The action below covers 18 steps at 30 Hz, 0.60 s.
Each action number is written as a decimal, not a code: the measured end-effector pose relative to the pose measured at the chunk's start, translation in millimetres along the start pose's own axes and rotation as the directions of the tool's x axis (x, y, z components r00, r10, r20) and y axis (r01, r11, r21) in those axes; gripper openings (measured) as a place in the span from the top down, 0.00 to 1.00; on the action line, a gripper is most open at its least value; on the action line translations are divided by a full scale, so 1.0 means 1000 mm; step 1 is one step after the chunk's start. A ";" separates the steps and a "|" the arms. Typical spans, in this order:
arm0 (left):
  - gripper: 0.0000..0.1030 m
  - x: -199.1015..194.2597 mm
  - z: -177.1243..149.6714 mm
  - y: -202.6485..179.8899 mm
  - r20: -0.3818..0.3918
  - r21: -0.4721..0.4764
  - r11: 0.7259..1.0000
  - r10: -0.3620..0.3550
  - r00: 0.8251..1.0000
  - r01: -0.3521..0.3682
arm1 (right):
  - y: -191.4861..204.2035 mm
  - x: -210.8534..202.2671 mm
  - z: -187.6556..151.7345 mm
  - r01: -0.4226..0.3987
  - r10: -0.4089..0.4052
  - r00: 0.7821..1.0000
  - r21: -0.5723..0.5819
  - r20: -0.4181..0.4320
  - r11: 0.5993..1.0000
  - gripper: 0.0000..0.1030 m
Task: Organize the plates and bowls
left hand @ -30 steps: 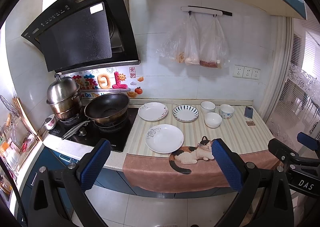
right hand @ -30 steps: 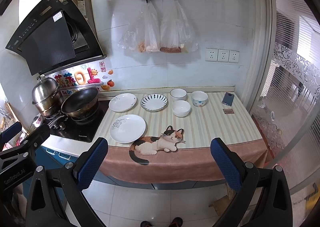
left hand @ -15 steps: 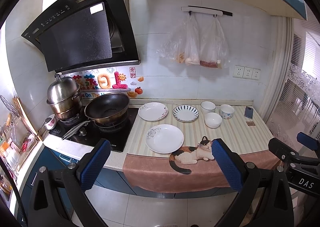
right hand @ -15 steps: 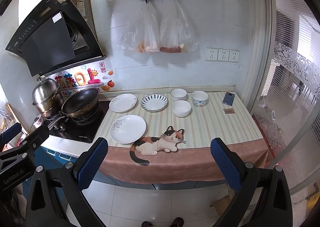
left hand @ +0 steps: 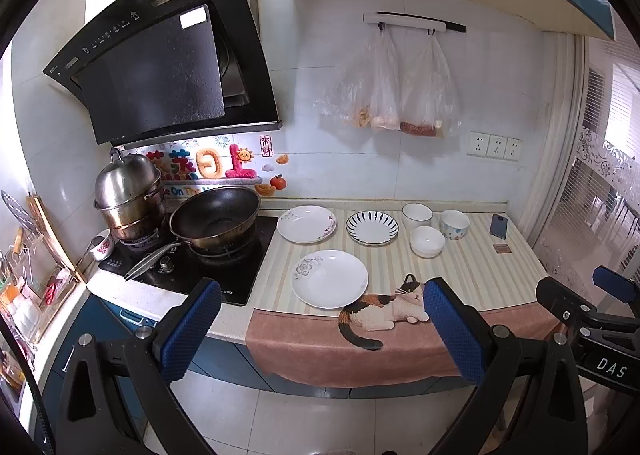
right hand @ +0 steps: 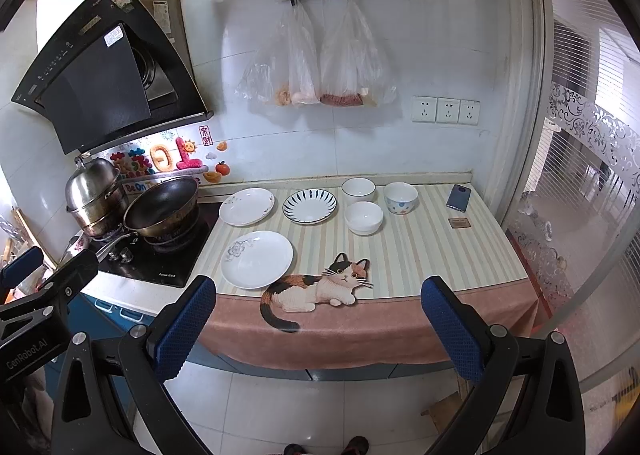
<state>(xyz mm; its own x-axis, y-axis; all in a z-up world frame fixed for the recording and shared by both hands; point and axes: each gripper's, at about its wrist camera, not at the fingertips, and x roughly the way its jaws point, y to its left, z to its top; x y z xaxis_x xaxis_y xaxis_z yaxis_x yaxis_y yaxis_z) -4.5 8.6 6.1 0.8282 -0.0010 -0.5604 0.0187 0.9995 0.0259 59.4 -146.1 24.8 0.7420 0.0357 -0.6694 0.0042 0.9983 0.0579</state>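
Observation:
On the striped counter cloth lie three plates: a white one with a grey flower nearest the front, a floral-rimmed one behind it, and a blue-striped one. To their right stand three bowls: white, dotted, and white in front. My left gripper and right gripper both hang open and empty in front of the counter edge, well short of the dishes.
A black wok and a steel steamer pot sit on the stove at the left. A phone and a small brown card lie at the right end. Plastic bags hang on the wall; a glass door is on the right.
The right wrist view has drifted slightly upward and toward the counter. The left view is nearly unchanged. No dish has moved.

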 end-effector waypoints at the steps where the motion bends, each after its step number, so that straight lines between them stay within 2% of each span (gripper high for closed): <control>1: 0.00 0.000 0.001 0.001 -0.001 -0.002 1.000 0.000 1.000 0.000 | 0.000 0.000 0.000 0.000 0.000 1.000 0.001 0.001 1.000 0.00; 11: 0.00 0.009 0.005 0.004 -0.017 -0.006 1.000 -0.003 1.000 0.003 | -0.003 0.009 0.001 -0.020 0.020 1.000 0.029 0.008 0.999 0.00; 16: 0.00 0.029 0.004 0.021 0.000 -0.028 0.999 0.016 1.000 -0.016 | 0.000 0.030 -0.003 -0.121 0.117 0.991 0.055 0.068 0.991 0.00; 18: 0.00 0.039 0.003 0.031 0.029 -0.043 0.999 0.024 0.999 -0.023 | 0.005 0.046 -0.006 -0.135 0.132 0.990 0.060 0.058 0.989 0.00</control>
<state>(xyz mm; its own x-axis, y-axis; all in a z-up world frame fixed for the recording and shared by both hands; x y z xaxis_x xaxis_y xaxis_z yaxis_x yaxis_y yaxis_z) 30.3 39.4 -12.8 0.8443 0.0222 -0.5354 -0.0245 0.9997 0.0027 89.5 -139.6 -9.6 0.7739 0.1641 -0.6116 -0.0557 0.9798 0.1923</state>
